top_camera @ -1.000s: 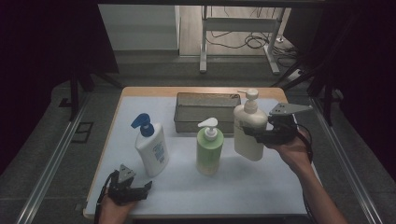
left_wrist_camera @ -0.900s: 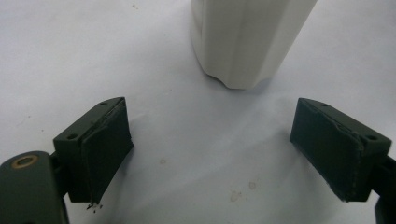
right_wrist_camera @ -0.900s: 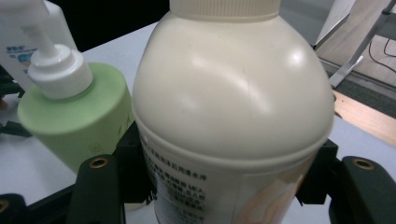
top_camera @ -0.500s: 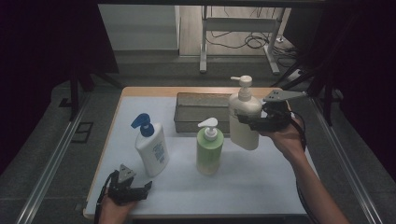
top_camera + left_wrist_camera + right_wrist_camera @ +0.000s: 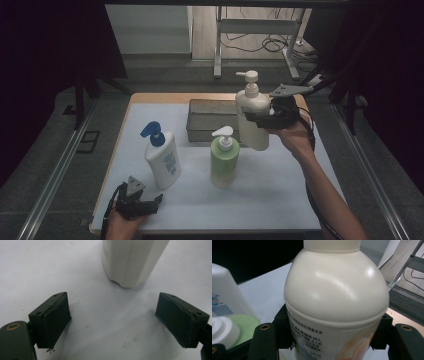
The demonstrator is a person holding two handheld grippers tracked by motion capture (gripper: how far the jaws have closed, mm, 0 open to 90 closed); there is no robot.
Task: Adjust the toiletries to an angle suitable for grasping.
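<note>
Bottle (image 5: 253, 116) in right gripper (image 5: 261, 117) now higher, above tray (image 5: 210, 119)

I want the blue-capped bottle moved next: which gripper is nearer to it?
Left. The left gripper rests just in front of the blue-capped bottle; the right gripper holds the cream bottle across the table.

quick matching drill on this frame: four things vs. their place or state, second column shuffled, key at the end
1. cream bottle
2. green bottle
3. blue-pump bottle
4. grey tray

a. standing just beyond the open left tongs
b. at the far edge of the mat
c. lifted, clamped in the right tongs
d. standing mid-mat, in front of the tray

Pairs: 1-c, 2-d, 3-a, 4-b
</note>
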